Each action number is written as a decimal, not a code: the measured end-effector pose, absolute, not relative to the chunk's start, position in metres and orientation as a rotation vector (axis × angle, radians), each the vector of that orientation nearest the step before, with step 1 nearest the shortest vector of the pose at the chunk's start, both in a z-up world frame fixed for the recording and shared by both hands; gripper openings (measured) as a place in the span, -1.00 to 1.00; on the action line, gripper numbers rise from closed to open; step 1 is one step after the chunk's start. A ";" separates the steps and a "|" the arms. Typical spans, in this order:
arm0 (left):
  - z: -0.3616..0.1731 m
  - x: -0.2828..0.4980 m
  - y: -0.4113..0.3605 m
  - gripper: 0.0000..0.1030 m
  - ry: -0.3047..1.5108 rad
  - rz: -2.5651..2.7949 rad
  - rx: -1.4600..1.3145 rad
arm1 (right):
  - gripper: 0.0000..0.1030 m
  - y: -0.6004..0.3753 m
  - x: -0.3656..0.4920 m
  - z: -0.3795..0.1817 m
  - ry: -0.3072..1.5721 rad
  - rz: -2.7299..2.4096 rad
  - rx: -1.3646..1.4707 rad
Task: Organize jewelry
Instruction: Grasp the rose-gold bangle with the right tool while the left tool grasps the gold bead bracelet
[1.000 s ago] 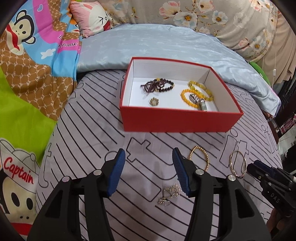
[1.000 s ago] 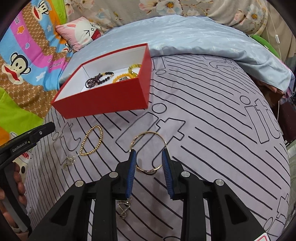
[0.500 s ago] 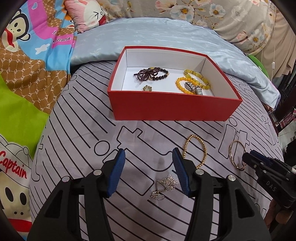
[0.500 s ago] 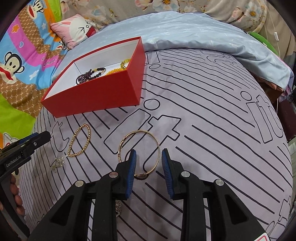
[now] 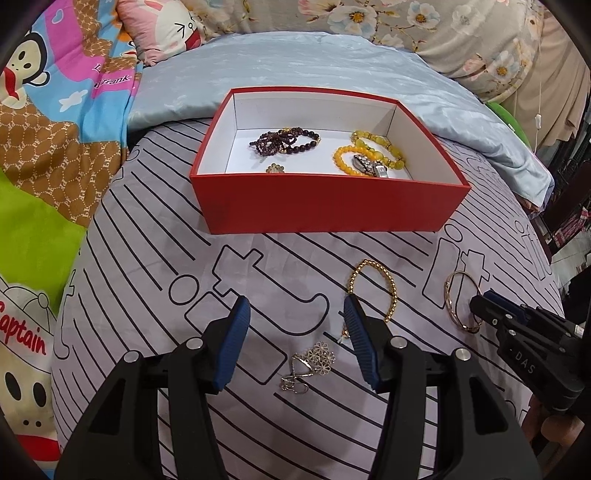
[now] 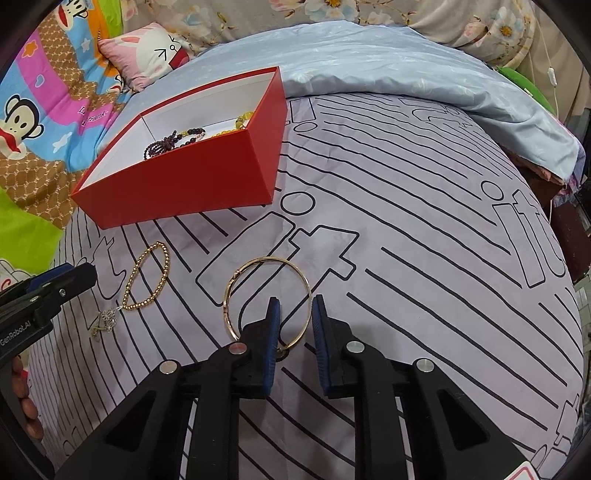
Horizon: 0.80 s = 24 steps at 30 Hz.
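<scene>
A red box (image 5: 332,206) (image 6: 192,177) on the bed holds a dark bead bracelet (image 5: 284,140), yellow bead bracelets (image 5: 373,151), a watch and a small brooch. On the sheet lie a gold bead bracelet (image 5: 373,291) (image 6: 147,277), a gold bangle (image 5: 461,299) (image 6: 266,295) and a silver flower necklace (image 5: 310,365) (image 6: 105,319). My left gripper (image 5: 295,317) is open above the necklace. My right gripper (image 6: 294,310) is open, its jaws straddling the bangle's near rim.
The lilac striped sheet (image 6: 424,240) covers the bed. A light blue quilt (image 5: 295,74) lies behind the box. A cartoon blanket (image 5: 55,129) and a pink pillow (image 5: 166,29) are at the left. The bed edge drops off at the right.
My left gripper has drawn back and shifted left, bringing the necklace between its jaws. My right gripper has moved forward over the bangle's near rim. Both stay open.
</scene>
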<state>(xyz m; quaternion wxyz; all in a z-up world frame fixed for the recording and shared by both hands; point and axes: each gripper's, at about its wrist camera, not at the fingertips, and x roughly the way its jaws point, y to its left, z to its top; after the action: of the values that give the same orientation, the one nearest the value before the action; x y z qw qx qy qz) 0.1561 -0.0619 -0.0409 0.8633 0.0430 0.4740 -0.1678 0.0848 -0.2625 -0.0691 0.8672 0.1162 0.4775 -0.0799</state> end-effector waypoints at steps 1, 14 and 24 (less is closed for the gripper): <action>-0.041 0.156 -0.063 -0.01 0.994 -0.353 0.091 | -0.76 -0.263 0.085 -0.069 0.999 -0.169 0.241; -0.048 0.157 -0.083 -0.01 0.993 -0.389 0.118 | -0.98 -0.268 0.083 -0.069 0.998 -0.176 0.265; -0.062 0.165 -0.103 -0.22 1.000 -0.419 0.158 | -0.97 -0.270 0.077 -0.066 0.992 -0.168 0.295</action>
<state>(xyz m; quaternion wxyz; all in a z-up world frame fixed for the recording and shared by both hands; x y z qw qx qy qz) 0.1653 -0.1035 -0.0625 0.8536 0.0750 0.4756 -0.1991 0.0775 -0.2703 -0.0656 0.8656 0.1408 0.4737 -0.0802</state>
